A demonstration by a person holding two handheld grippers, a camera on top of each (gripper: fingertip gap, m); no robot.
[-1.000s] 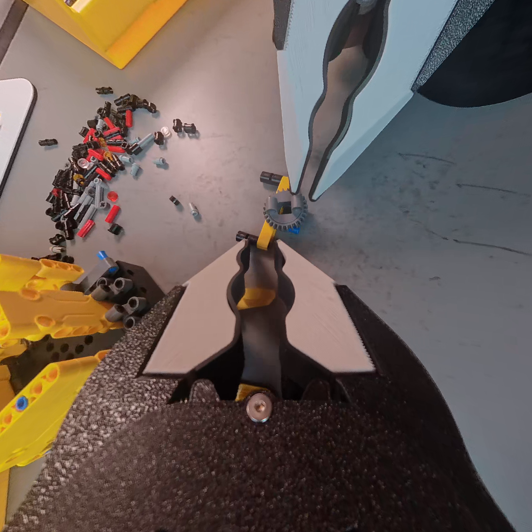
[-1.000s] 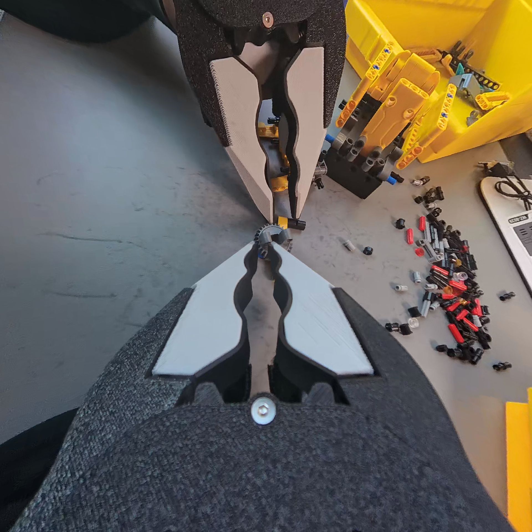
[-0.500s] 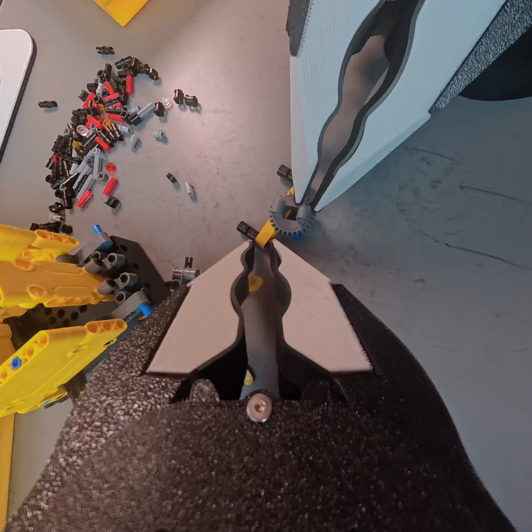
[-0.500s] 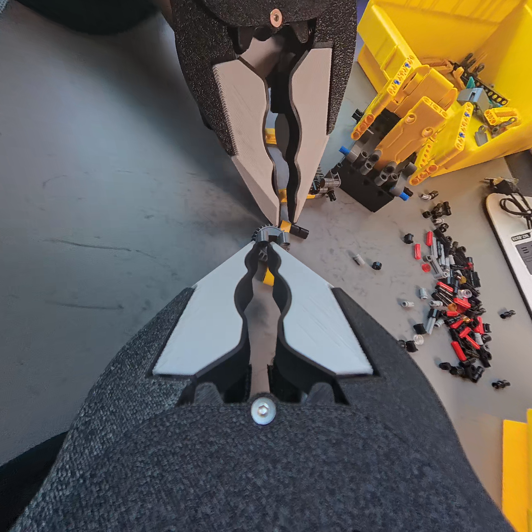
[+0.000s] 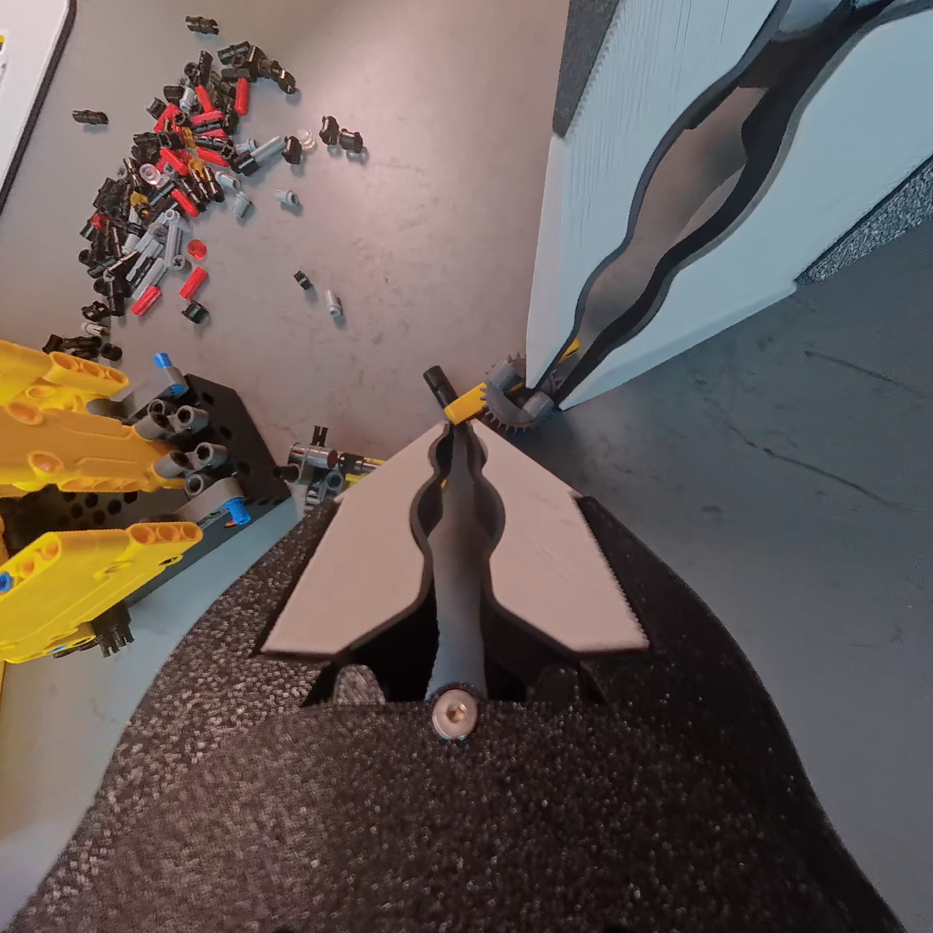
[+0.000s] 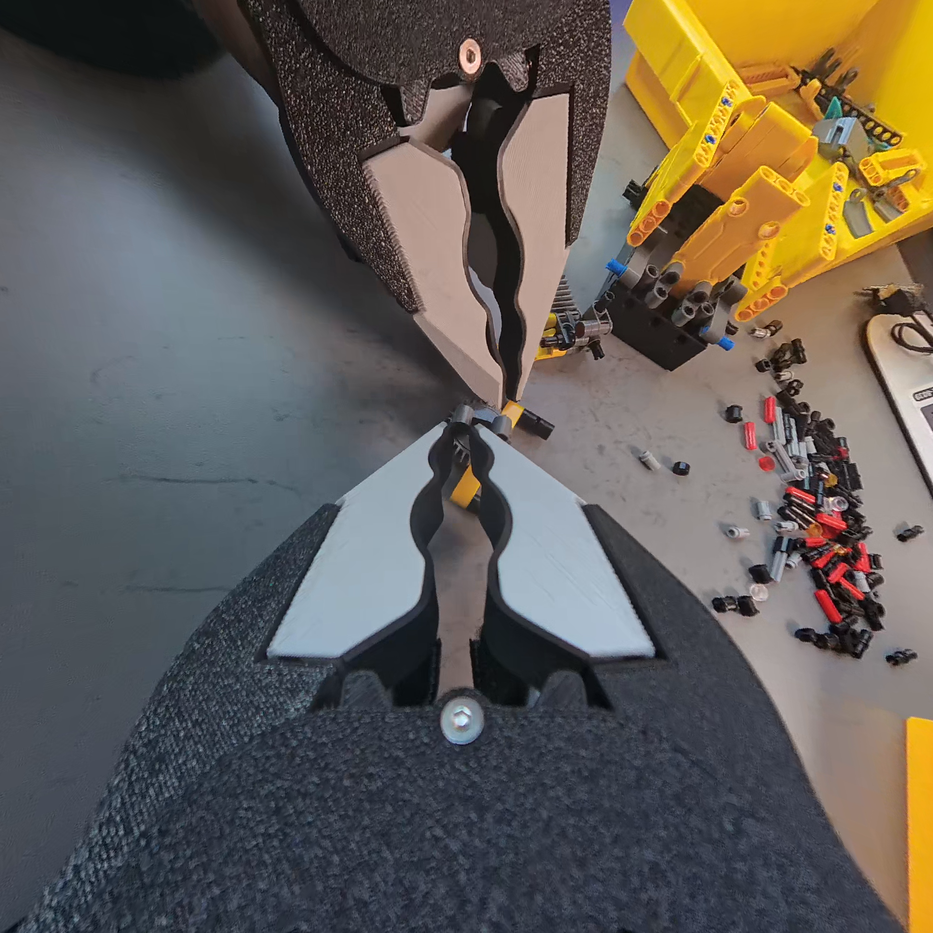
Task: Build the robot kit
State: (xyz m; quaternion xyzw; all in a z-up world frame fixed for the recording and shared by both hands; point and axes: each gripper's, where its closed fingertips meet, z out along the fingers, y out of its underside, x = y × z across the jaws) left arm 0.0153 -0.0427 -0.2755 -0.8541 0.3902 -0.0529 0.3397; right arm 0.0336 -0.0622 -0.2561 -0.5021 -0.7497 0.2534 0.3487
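1. L gripper [image 5: 457, 429]: tips pinched on yellow beam [image 5: 465, 407], black pin [image 5: 438, 383] sticks out at its far-left end.
2. R gripper [image 6: 462, 434]: tips pressed onto grey gear [image 5: 510, 404] mounted on same yellow beam; the beam runs on back between its fingers [image 6: 545, 545].
3. Both grippers meet tip to tip over grey table [image 5: 757, 505]; can't tell if the beam touches the table.
4. Yellow/black brick model [image 6: 717, 252] far right in R view, near yellow bin [image 6: 681, 60].
5. Loose pile of red, black, grey pins [image 6: 818, 515] on the table right of the tips, well apart.
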